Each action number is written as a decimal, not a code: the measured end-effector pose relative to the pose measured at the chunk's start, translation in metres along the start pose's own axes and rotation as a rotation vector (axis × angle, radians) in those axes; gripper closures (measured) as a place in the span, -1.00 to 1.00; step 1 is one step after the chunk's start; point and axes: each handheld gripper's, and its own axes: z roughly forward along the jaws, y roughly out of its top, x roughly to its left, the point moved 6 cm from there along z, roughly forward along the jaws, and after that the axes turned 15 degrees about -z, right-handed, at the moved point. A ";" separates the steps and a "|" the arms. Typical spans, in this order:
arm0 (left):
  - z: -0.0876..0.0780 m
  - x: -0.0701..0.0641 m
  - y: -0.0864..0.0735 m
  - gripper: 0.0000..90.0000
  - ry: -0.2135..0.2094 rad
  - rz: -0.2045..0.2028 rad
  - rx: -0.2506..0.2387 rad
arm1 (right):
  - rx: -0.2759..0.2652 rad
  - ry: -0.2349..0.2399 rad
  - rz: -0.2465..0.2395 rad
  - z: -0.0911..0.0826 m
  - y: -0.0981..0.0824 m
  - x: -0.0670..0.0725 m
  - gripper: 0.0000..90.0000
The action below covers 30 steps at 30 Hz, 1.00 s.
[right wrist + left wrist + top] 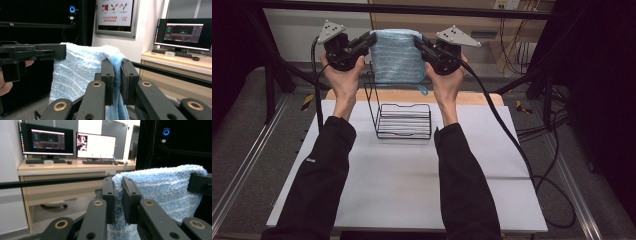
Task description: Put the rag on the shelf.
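A light blue towel (396, 56) hangs stretched between both grippers, high above the far side of the table. My left gripper (370, 39) is shut on the towel's upper left corner; in the left gripper view its jaws pinch the towel (160, 187) edge at my left gripper (118, 195). My right gripper (418, 41) is shut on the upper right corner, and the right gripper view shows the towel (77, 72) clamped in my right gripper (117, 75). A black wire rack (401, 117) stands on the table below the towel, apart from it.
A white sheet (412, 180) covers the table, with a wooden edge (462, 96) at the back. Black cables (512, 140) trail off to the right. Metal frame bars (272, 85) stand at the far corners. A desk with monitors (67, 142) lies beyond.
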 end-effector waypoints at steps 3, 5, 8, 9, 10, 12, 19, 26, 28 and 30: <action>-0.001 0.002 -0.008 0.81 -0.006 -0.002 0.013 | 0.012 0.005 0.008 -0.001 -0.008 0.002 0.84; -0.002 0.004 -0.012 0.80 -0.015 -0.001 0.020 | 0.018 0.009 0.014 -0.002 -0.013 0.004 0.84; -0.006 0.006 -0.018 0.80 -0.024 0.003 0.035 | 0.015 0.020 0.033 -0.004 -0.019 0.007 0.84; -0.007 0.006 -0.020 0.80 -0.026 0.004 0.041 | 0.016 0.024 0.035 -0.005 -0.022 0.009 0.84; -0.008 0.007 -0.023 0.80 -0.029 0.004 0.046 | 0.021 0.029 0.036 -0.005 -0.025 0.011 0.84; -0.011 0.009 -0.027 0.80 -0.032 0.006 0.055 | 0.024 0.037 0.043 -0.007 -0.029 0.014 0.84; -0.015 0.011 -0.037 0.80 -0.050 0.005 0.079 | 0.042 0.055 0.042 -0.011 -0.038 0.021 0.84; -0.020 0.008 -0.043 0.80 -0.072 0.033 0.104 | 0.053 0.064 0.052 -0.018 -0.044 0.023 0.84; -0.022 0.005 -0.043 0.80 -0.083 0.044 0.099 | 0.052 0.068 0.056 -0.021 -0.045 0.023 0.84; -0.025 0.004 -0.044 0.79 -0.090 0.050 0.102 | 0.052 0.076 0.054 -0.024 -0.046 0.024 0.83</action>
